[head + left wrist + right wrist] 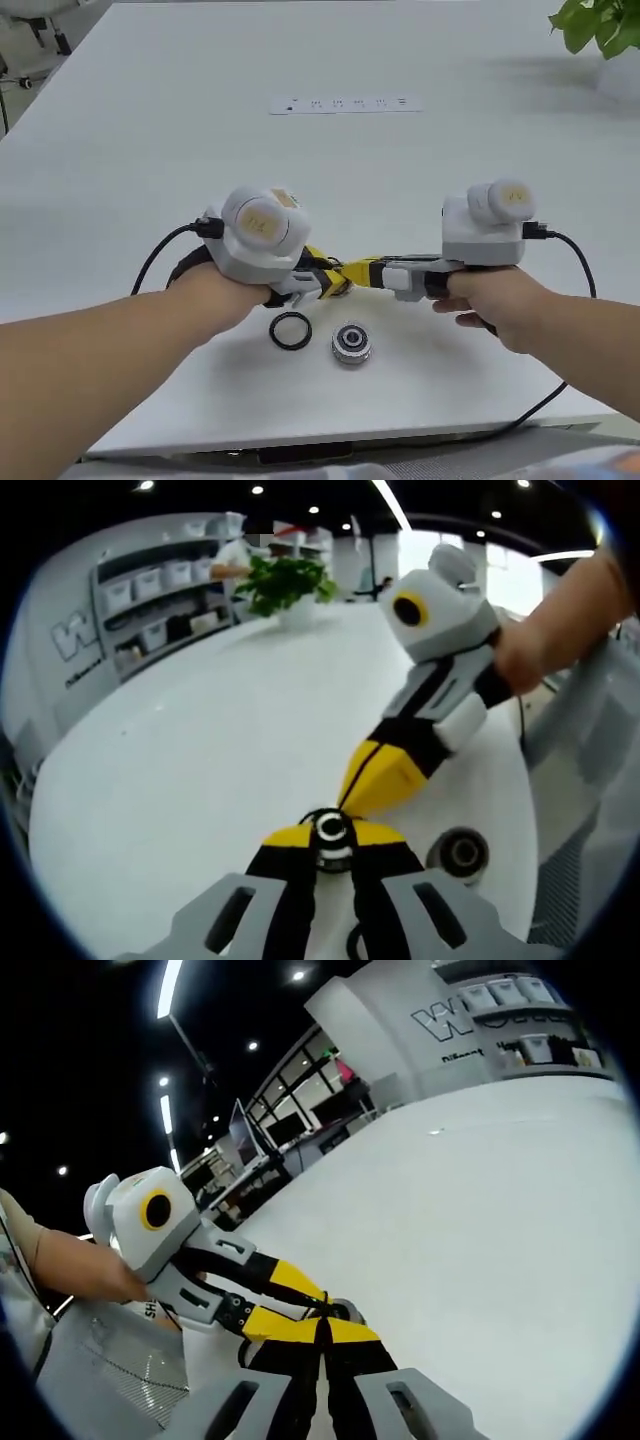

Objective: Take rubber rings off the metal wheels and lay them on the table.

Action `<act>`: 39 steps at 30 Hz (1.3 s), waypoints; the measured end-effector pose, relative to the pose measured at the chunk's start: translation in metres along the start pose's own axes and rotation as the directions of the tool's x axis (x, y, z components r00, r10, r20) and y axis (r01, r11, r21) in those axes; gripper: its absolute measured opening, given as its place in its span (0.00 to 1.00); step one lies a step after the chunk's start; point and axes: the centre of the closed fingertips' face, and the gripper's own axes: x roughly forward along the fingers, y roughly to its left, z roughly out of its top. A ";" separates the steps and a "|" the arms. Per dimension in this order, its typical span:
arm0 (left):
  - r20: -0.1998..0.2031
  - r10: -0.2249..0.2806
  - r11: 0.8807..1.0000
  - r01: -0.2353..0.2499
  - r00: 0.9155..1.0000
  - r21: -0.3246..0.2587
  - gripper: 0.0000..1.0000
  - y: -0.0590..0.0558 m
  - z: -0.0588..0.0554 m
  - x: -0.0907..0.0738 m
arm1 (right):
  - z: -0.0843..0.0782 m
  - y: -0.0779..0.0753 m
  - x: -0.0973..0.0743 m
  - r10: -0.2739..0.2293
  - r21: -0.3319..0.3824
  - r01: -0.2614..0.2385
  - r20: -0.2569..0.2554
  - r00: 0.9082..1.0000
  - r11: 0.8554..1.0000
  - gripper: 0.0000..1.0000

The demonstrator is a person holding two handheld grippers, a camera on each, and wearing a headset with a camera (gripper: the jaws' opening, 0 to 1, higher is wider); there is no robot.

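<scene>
We look forward and down from head height onto the white surface (420,170). The cameras on the left tool (335,1308) and right tool (362,792) face each other at close range, and these 2 views share the small silver metal wheel (331,830).

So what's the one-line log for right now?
left gripper: shut on held wheel | right gripper: shut, tips at held wheel | table: loose ring, second wheel beside it

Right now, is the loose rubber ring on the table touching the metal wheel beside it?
Apart. The head view shows a strip of bare white table between the rubber ring and the metal wheel.
</scene>
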 end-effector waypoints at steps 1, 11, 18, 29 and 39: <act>-0.001 0.002 1.000 -0.002 1.000 0.002 0.12 0.000 0.000 0.000 | -0.001 -0.002 -0.001 -0.007 -0.001 0.007 -0.003 1.000 1.000 0.00; -0.003 -0.015 1.000 0.015 1.000 0.027 0.14 -0.001 0.001 -0.001 | 0.003 -0.007 -0.005 -0.023 -0.009 0.023 0.006 1.000 1.000 0.00; 0.024 -0.034 0.999 0.033 0.999 0.024 0.17 -0.002 0.010 -0.010 | 0.008 -0.004 -0.005 -0.010 -0.006 0.010 0.017 1.000 1.000 0.00; 0.066 -0.057 0.998 0.056 0.996 0.009 0.27 -0.005 0.018 -0.032 | 0.017 0.006 -0.008 0.021 -0.003 -0.021 0.037 0.999 1.000 0.00; 0.114 -0.063 0.998 0.065 0.991 -0.013 0.38 -0.008 0.025 -0.055 | 0.026 0.011 -0.013 0.033 0.012 -0.034 0.069 0.997 0.999 0.00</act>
